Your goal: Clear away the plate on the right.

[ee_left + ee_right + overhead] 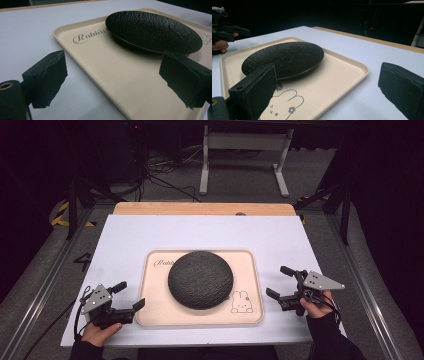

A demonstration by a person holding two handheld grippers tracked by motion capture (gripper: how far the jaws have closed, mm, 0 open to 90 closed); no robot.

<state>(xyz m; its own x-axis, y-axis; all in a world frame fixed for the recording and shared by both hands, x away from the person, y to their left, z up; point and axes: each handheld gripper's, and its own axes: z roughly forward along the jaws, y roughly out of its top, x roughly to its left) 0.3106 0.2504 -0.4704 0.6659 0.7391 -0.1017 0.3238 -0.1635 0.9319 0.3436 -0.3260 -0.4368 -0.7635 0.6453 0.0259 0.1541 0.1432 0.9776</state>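
- A cream tray [150,315] lay in the middle of the white-topped bench [125,235]; a black, rough-textured plate [200,279] rested upside down on it, dome upward, near the tray's centre.
- The left claw [125,296] was held by a hand [100,334] at the tray's near left corner, its jaws spread wide, one over the tray's edge and one outside it, gripping nothing.
- The right claw [280,282] was held by the other hand [316,306] just beside the tray's right edge, jaws likewise wide apart and empty.
- Nothing stood between either claw and the plate.
- The left gripper view showed the script word "Rabbit" [86,37] printed on the tray beside the plate's rim; the plate's shadow fell on the tray.
- The right gripper view showed a rabbit drawing [284,102] on the tray close to the plate, and the left claw farther off at the upper left.
- The high view alone showed the floor beyond the bench, with a white frame stand [245,142] and loose cables [160,180].
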